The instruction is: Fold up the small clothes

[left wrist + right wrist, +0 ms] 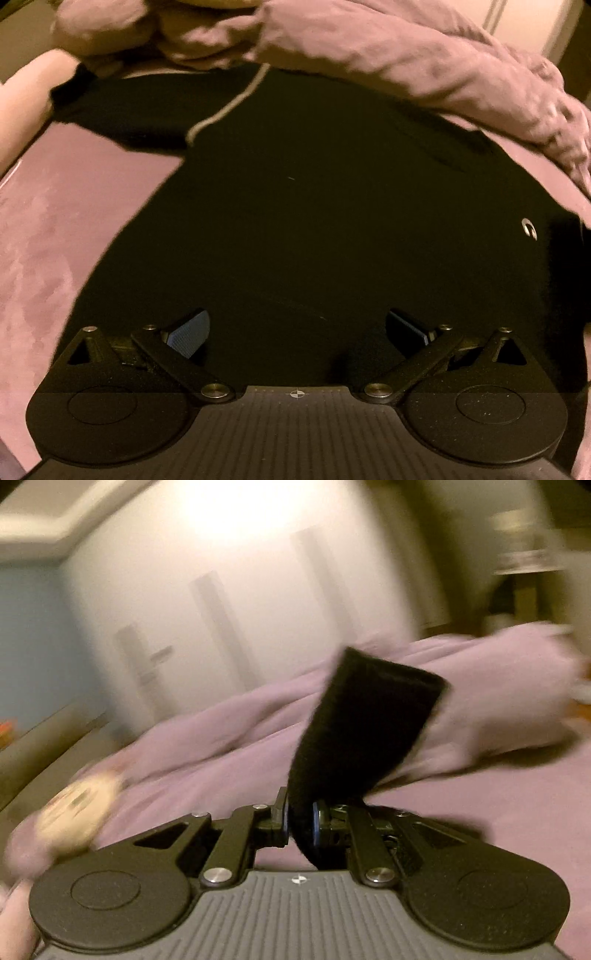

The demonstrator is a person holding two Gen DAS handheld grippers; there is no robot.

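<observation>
The black top (pixel 314 206) lies spread on the pink bedsheet (pixel 74 206), just below the rumpled duvet (pixel 406 55). The right gripper (pixel 300 823) is clamped on its sleeve (pixel 365 716), raised off the sheet, probably to fold it inward. The left gripper (pixel 297 328) hangs over the top's body, jaws apart, empty.

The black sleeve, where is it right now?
In the right wrist view, the black sleeve sticks up mid-frame, pinched in the right gripper, with the pink blanket behind it.
</observation>
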